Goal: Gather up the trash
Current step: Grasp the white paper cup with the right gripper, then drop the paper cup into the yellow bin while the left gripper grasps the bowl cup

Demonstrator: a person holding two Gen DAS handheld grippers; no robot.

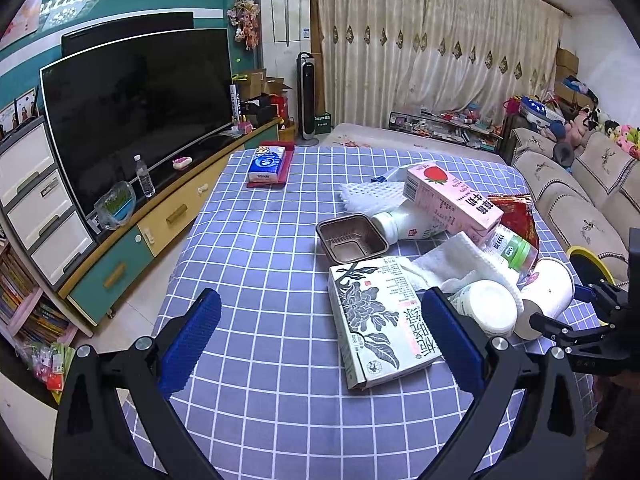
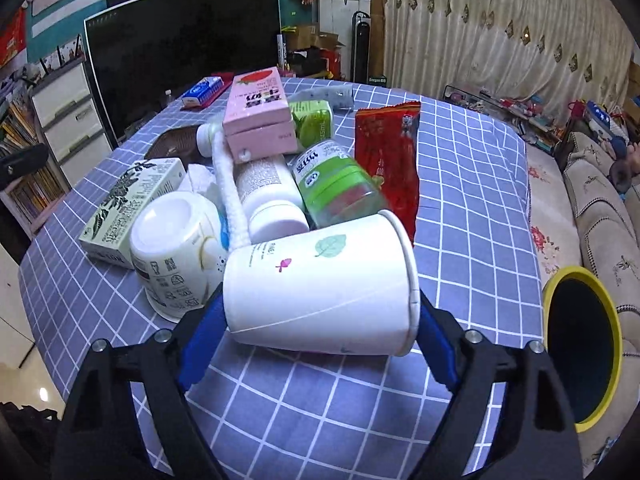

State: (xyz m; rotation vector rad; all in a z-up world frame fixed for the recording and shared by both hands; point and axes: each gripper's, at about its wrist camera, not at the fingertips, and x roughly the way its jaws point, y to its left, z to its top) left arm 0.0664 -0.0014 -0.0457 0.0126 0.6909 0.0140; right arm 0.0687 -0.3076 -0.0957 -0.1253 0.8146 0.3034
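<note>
A pile of trash lies on the blue checked tablecloth (image 1: 260, 264). My right gripper (image 2: 320, 320) has its blue pads on both sides of a white paper cup (image 2: 324, 292) lying on its side; the cup also shows in the left wrist view (image 1: 546, 292). Behind it lie a white yogurt tub (image 2: 176, 248), a green-labelled bottle (image 2: 340, 188), a white bottle (image 2: 268, 196), a pink strawberry milk carton (image 2: 260, 116), a red wrapper (image 2: 390, 160) and a flower-print carton (image 1: 376, 320). My left gripper (image 1: 320, 340) is open and empty, with the flower-print carton between its pads.
A yellow-rimmed black bin (image 2: 580, 360) stands right of the table by the sofa (image 2: 600, 208). A brown plastic tray (image 1: 350, 238) and a tissue pack (image 1: 266, 164) lie on the table. A TV (image 1: 132, 108) on a cabinet stands to the left.
</note>
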